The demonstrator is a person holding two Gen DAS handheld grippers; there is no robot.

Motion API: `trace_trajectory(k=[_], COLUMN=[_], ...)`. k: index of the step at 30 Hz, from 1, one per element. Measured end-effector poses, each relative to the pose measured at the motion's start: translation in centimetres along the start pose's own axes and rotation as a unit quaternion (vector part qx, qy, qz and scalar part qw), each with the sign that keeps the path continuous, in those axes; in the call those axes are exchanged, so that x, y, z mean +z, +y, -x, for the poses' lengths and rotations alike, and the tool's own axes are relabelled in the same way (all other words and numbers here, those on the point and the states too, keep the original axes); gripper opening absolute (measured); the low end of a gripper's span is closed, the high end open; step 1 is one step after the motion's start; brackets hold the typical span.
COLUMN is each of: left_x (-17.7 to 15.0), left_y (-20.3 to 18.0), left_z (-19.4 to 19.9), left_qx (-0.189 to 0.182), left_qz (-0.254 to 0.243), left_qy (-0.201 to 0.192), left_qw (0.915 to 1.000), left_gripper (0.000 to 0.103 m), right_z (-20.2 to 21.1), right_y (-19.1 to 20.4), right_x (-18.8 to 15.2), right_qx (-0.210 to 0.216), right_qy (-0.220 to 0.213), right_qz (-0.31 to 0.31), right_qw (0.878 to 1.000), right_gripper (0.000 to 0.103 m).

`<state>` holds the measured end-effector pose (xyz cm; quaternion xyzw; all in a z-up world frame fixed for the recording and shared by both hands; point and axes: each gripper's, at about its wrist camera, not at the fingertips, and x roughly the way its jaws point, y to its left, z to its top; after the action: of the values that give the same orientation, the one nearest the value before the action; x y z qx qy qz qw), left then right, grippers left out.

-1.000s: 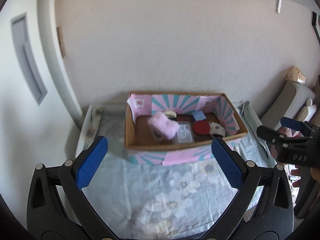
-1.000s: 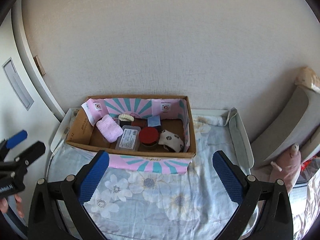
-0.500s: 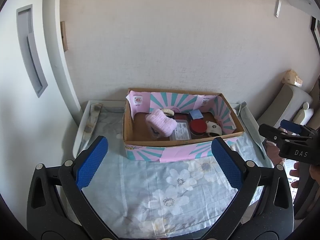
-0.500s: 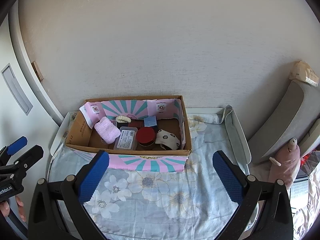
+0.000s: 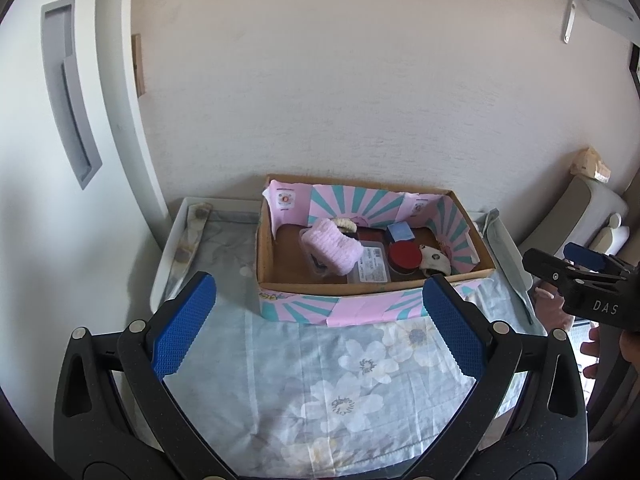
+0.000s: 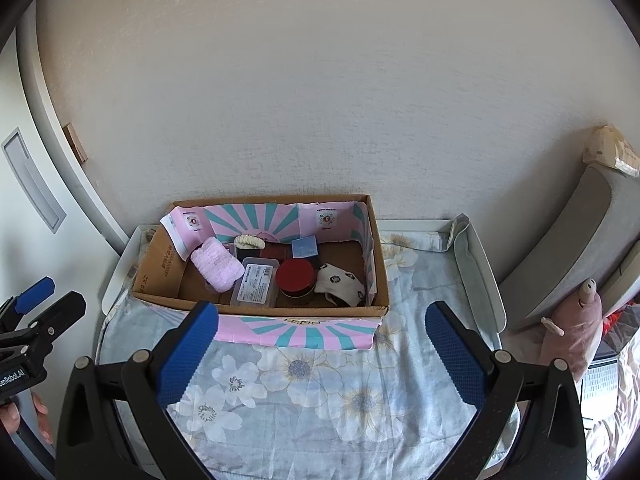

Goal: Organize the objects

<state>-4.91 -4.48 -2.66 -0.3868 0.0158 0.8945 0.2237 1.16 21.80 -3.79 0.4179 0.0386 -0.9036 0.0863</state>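
**Both grippers wide and empty; all objects seated in the box**

1. My left gripper [image 5: 319, 322] stands spread wide, nothing between its blue pads [image 5: 182, 325]. It hangs above the floral cloth [image 5: 340, 392] that covers the table.
2. My right gripper [image 6: 323, 338] is likewise spread wide and holds nothing. It sits above the same cloth, to the right of the left unit.
3. Beyond both grippers, the cardboard box [image 6: 272, 311] rests on the cloth at the far edge, near the wall [image 6: 320, 100]. Its inner walls carry a pink and teal lining.
4. Contents, in the right wrist view, left to right:
   - pink towel [image 6: 217, 265], rolled, leaning on the clear plastic case [image 6: 258, 286];
   - red-lidded jar [image 6: 295, 277], upright, just beside the case;
   - white patterned pouch [image 6: 340, 282], near the right wall of the box.
5. Back row: a cream hair clip [image 6: 249, 241] and a small blue box [image 6: 305, 247], both close to the rear lining.
6. A pink plush toy [image 6: 576, 320] lies off the table to the right.
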Motion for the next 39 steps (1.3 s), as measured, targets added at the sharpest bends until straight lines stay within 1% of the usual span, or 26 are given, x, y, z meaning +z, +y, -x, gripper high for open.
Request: trace_trajectory(k=[22,24,28,32,37,39], left_x=[0.3,0.3,0.3,0.3,0.3,0.3], left_y=[0.0,0.0,0.0,0.1,-0.1,-0.2], left_z=[-0.1,0.0,0.2,0.4,0.9,1.0], left_qx=[0.015,0.018,0.043,0.035,0.058,0.058], left_qz=[-0.012,-0.013,-0.009,-0.006,-0.012,-0.014], left_qy=[0.003,0.001,-0.004,-0.009,-0.016,-0.019], left_qw=[0.9998,0.9997,0.9990,0.9993,0.9981,0.9980], left_gripper=[0.103,0.103,0.103,0.103,0.103,0.103], right_z=[-0.1,-0.1,-0.1,0.0,0.2,0.3], right_y=[0.3,0.3,0.3,0.3,0.3,0.4], right_x=[0.6,0.6,0.6,0.6,0.7,0.6], right_qx=[-0.001,0.000,0.000,0.002,0.004,0.005], right_qy=[-0.005,-0.006,-0.006,-0.007,-0.010,-0.012], right_qz=[-0.001,-0.001,-0.001,0.000,0.000,-0.001], right_qw=[1.000,1.000,1.000,1.000,1.000,1.000], right_gripper=[0.103,0.103,0.103,0.103,0.103,0.103])
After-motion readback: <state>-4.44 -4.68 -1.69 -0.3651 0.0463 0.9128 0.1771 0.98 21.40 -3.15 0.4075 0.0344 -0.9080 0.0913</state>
